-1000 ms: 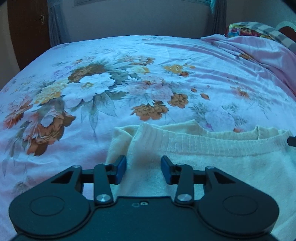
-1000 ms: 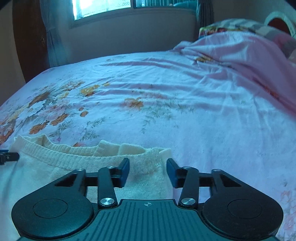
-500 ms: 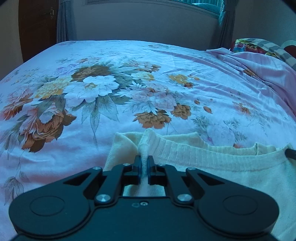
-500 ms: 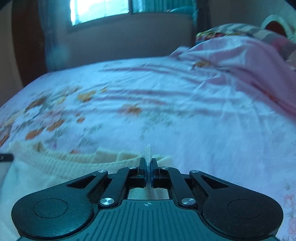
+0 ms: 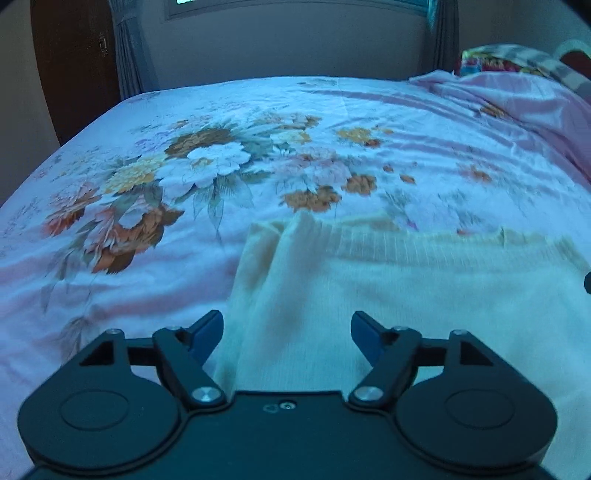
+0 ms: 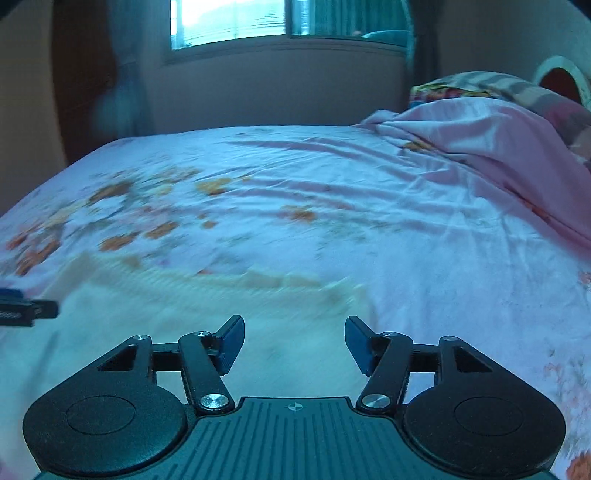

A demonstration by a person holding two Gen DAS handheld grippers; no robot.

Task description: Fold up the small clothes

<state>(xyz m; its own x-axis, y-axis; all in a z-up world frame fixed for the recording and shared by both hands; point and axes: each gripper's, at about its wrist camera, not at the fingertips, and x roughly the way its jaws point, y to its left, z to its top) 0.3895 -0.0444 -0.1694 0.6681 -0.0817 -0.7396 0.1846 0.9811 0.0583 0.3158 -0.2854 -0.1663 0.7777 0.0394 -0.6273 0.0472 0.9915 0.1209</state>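
A cream knitted garment (image 5: 424, 288) lies flat on the floral bed sheet (image 5: 221, 166), its ribbed edge facing away from me. My left gripper (image 5: 287, 332) is open and empty, just above the garment's left part. In the right wrist view the same garment (image 6: 207, 314) is blurred. My right gripper (image 6: 294, 339) is open and empty over the garment's right end. The tip of the left gripper shows at that view's left edge (image 6: 26, 312).
A bunched pink blanket (image 6: 498, 147) and a patterned pillow (image 5: 517, 62) lie at the far right of the bed. A wall with a window (image 6: 229, 22) and curtains stands behind the bed. A dark wooden door (image 5: 74, 66) is at the far left.
Both grippers closed on the garment's far edge half a second ago and have now opened wide, letting it go. Both views have pulled back and up slightly; the garment lies flat.
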